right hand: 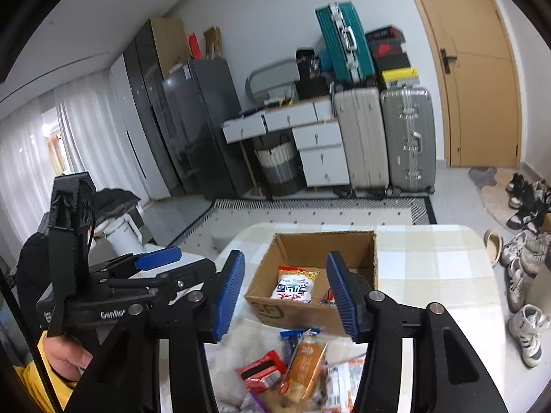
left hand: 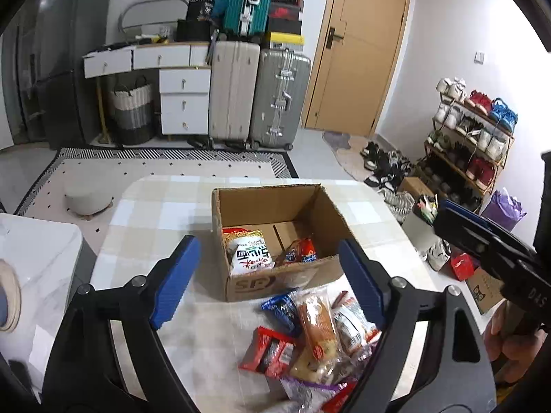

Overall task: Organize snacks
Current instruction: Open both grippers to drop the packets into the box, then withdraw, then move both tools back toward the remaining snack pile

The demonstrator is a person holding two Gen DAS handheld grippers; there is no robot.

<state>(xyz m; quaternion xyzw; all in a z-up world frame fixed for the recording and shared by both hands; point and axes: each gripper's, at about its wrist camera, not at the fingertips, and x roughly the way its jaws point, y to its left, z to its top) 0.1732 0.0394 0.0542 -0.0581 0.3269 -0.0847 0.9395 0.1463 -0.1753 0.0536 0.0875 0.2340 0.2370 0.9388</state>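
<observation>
Your left gripper [left hand: 265, 275] is on the left, up over the tabletop [left hand: 165, 213]. Its jaws are wide apart w/ nothing in them. Your right gripper [right hand: 286, 292] is next to it, jaws part way apart, also w/ nothing in them.

Between them, farther off, sits the cardboard box [left hand: 241, 282]. Two snacks are in it: a white noodle bag [left hand: 249, 254] on the left and a red pack [left hand: 301, 251] on the right.

Nearer you, just in front of the box, is the snack pile [left hand: 310, 340] on the tabletop. It has a red pack, a blue one, an orange bread bag & more.

I think you're between trips: some snacks are put away, most aren't. Next, pick one snack from the top of the pile, prob. the orange bread bag [left hand: 316, 327]. Come down on it, close the jaws gently so it won't squash, then lift it over the box wall.
</observation>
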